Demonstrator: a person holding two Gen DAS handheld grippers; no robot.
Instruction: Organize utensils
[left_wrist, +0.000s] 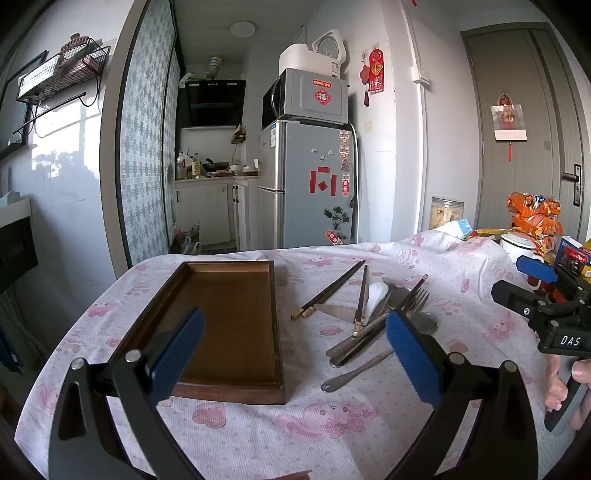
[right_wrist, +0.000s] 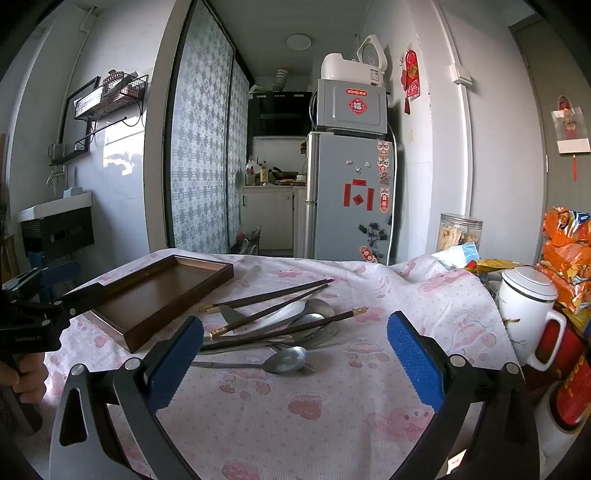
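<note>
- Closest in, the left gripper (left_wrist: 295, 354) with its blue ribbed pads is spread wide with nothing between them, hanging over the near end of the table, partly above the tray's near edge.
- Same deal for the right gripper (right_wrist: 295, 362): pads fully apart, nothing held, hovering on the pile's near side and just right of the tray.
- Landmark is the shallow rectangular dark-brown wooden tray (left_wrist: 236, 391), sitting on the pink cartoon-print white tablecloth (left_wrist: 332, 435). Nothing inside it.
- Just right of the tray is the loose pile of utensils. Nearest is a stainless steel spoon (right_wrist: 284, 360) lying by itself at the pile's front edge.
- Behind that: a metal fork (left_wrist: 415, 299), a white ceramic soup spoon (left_wrist: 375, 295), a serrated metal knife (right_wrist: 231, 315) and more metal spoons, all overlapping.
- Dark wooden chopsticks with gold-coloured ends (right_wrist: 266, 295) lie across and behind the pile, none of them touching the tray.
- Further right of the tray, past the pile, a white lidded ceramic mug (right_wrist: 526, 306) and orange snack packets (left_wrist: 535, 218).
- Way behind the tray, a grey fridge (left_wrist: 314, 184) with red stickers, with a microwave (left_wrist: 310, 96) on top.
</note>
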